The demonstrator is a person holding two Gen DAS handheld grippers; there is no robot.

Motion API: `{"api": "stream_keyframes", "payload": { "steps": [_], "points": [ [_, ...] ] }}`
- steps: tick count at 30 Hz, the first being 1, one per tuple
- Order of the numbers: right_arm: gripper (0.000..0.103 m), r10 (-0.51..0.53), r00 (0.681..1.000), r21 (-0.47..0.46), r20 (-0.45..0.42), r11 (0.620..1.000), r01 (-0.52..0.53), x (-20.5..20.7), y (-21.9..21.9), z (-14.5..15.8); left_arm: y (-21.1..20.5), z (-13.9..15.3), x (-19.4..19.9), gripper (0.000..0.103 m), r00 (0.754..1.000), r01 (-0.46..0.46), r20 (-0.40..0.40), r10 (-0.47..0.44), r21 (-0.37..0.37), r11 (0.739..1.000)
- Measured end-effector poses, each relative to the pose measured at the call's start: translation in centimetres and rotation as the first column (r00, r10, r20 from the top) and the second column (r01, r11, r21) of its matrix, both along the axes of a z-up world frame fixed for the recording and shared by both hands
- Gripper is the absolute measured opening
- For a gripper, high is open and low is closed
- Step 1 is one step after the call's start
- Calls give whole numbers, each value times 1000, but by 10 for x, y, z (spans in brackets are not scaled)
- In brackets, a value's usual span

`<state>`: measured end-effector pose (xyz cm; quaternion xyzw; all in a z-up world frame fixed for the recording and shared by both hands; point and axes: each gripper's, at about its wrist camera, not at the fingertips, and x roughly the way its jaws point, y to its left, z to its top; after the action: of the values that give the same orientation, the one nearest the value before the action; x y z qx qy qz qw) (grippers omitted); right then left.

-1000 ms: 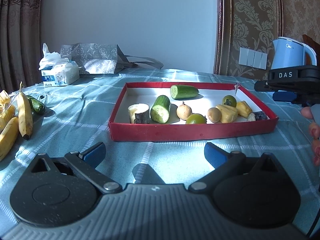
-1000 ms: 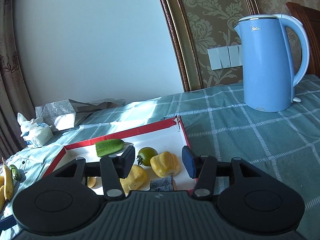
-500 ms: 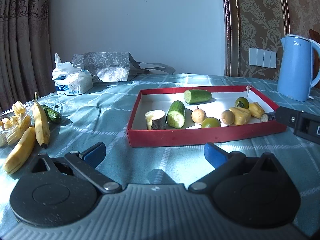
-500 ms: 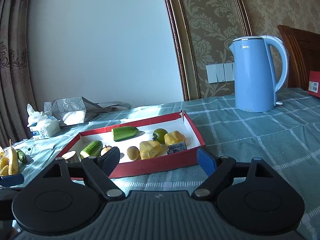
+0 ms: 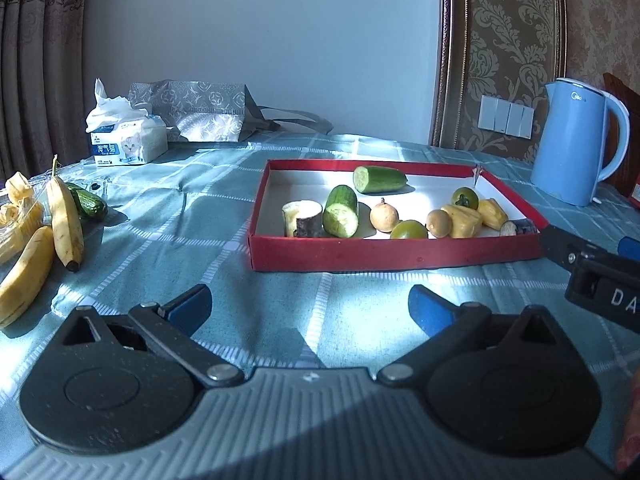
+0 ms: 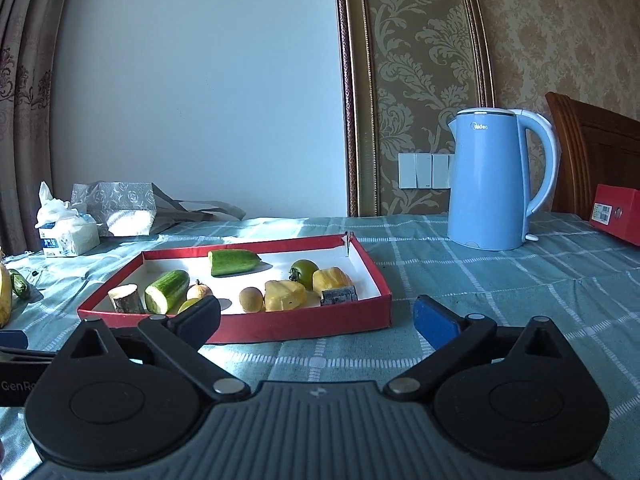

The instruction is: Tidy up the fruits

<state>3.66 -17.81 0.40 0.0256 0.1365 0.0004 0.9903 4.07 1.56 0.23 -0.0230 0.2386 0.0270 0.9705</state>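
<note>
The red tray (image 5: pixel 394 258) lies in the middle of both views on the desk (image 5: pixel 208 216), which has a blue-green checked cloth. Inside it, the pieces sit in loose groups. There are 2 cucumber pieces (image 5: pixel 341 211), a cut stump-like piece (image 5: pixel 303 219) at the left end, and 2 green tomatoes (image 5: pixel 409 230). There are also small brown round fruits (image 5: pixel 385 218), and yellow chunks (image 5: pixel 464 220) toward the right end. I judge that the tray is the place for collecting, because its low wall keeps round fruits from rolling away.

At the left edge of the left view, 2 bananas (image 5: pixel 64 220) and a small cucumber (image 5: pixel 89 203) lie outside the tray, well apart from it. Probably they are the part of the sorting that is not yet done.

The left tongs (image 5: pixel 310 306) stand open and empty over the bare cloth, in front of the tray. The right tongs (image 6: pixel 316 318) are opening wide, with nothing between them, and are just in front of the tray's near wall. It looks like the moment between a release and the next pick.

Some writing can be read. The blue kettle (image 6: pixel 490 178) carries a brand that seems to be "Midea". The right tongs' body shows "DA" at the right edge of the left view. The left tongs' body shows "GenRo" at the lower left of the right view. The tissue pack (image 5: pixel 128 142) has Chinese characters and a cat picture. The red box (image 6: pixel 618 212) at the far right has a white label, too small to read.
</note>
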Motion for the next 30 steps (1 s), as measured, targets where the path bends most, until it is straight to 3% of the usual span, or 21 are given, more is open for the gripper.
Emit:
{"api": "stream_keyframes", "payload": {
  "steps": [4,7,13,30],
  "points": [
    [103,-2,999,-57,-40,998,0,3,9,-3,4,3,-2,103,999,-16,29,17,-14,1000],
    [103,-19,1000,-67,-16,998,18,-1,11,-4,6,5,-2,103,999,-40,32,40,-10,999],
    [103,-21,998,-17,-57,1000,20,5,2,-5,1,3,-2,103,1000,-21,23,21,18,1000],
    [103,2,997,-15,-73,1000,-3,7,3,-5,2,3,-2,103,999,-16,28,16,13,1000]
  ]
}}
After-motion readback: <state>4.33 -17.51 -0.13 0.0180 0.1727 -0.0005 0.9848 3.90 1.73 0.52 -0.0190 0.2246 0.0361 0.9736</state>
